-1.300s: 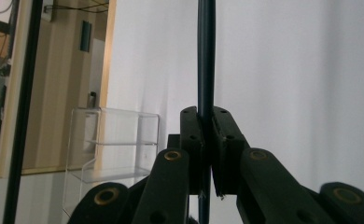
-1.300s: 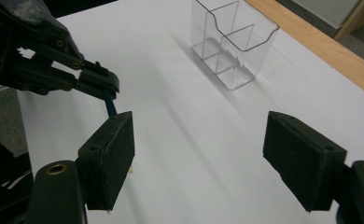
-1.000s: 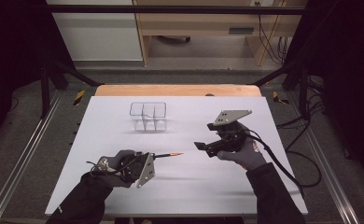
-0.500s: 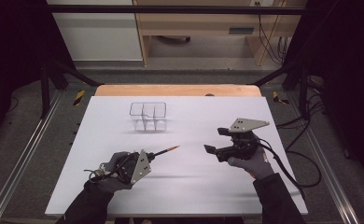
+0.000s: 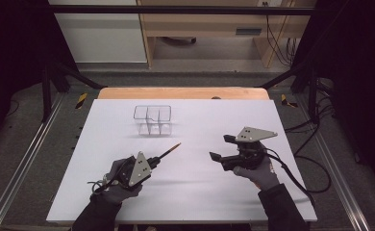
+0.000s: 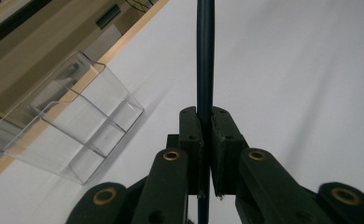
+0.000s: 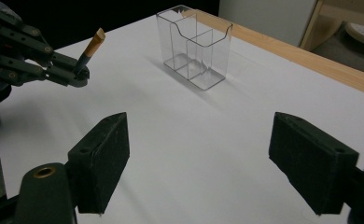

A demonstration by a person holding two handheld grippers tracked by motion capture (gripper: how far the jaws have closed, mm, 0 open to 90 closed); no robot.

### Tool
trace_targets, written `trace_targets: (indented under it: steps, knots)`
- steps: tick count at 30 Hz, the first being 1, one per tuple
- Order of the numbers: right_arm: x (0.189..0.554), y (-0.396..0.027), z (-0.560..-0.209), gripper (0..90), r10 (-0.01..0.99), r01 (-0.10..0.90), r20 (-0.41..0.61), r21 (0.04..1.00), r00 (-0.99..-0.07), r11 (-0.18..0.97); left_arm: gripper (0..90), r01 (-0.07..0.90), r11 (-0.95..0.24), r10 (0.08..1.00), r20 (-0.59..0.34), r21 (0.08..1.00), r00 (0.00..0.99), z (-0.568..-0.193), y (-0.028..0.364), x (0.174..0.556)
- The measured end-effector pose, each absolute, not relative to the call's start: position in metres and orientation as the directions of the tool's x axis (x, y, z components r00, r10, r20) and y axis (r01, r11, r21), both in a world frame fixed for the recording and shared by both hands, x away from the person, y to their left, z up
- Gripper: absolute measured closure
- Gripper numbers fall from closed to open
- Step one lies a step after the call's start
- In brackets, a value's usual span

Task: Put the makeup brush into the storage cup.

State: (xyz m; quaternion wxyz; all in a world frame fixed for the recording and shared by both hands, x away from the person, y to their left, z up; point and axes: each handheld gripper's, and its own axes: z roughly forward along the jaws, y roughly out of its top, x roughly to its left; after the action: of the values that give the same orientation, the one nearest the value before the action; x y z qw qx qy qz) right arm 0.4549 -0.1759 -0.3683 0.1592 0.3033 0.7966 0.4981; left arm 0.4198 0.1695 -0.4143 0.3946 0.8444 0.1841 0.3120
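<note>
Since half a second ago, little is changed: the slim dark pencil-like stick with an orange tip is kept clamped in the left gripper, above the white table. It is probably meant for the clear plastic compartmented holder; upright alignment is advised. The right gripper is held wide apart, empty.

A lab or recording workspace: a white-covered surface with a wooden edge sits inside a dark metal frame. Black curtains close off the left and right. Cables hang upper right, beside plain wooden furniture at the top.
</note>
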Motion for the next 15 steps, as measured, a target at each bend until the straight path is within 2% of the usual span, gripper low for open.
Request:
trace_targets:
  steps: [5,15]
  knots:
    - [0.4541,-0.1722,-0.3702,21.2,0.642,0.323,0.074,0.904,-0.763,0.281,83.6,0.115,-0.536,0.607,0.287,0.836,0.741,-0.4153,0.1736,0.4203]
    - [0.4528,-0.1657,-0.3737,21.2,0.645,0.322,0.105,0.919,-0.757,0.227,83.6,0.188,-0.437,0.696,0.198,0.879,0.69,-0.4222,0.1766,0.4206]
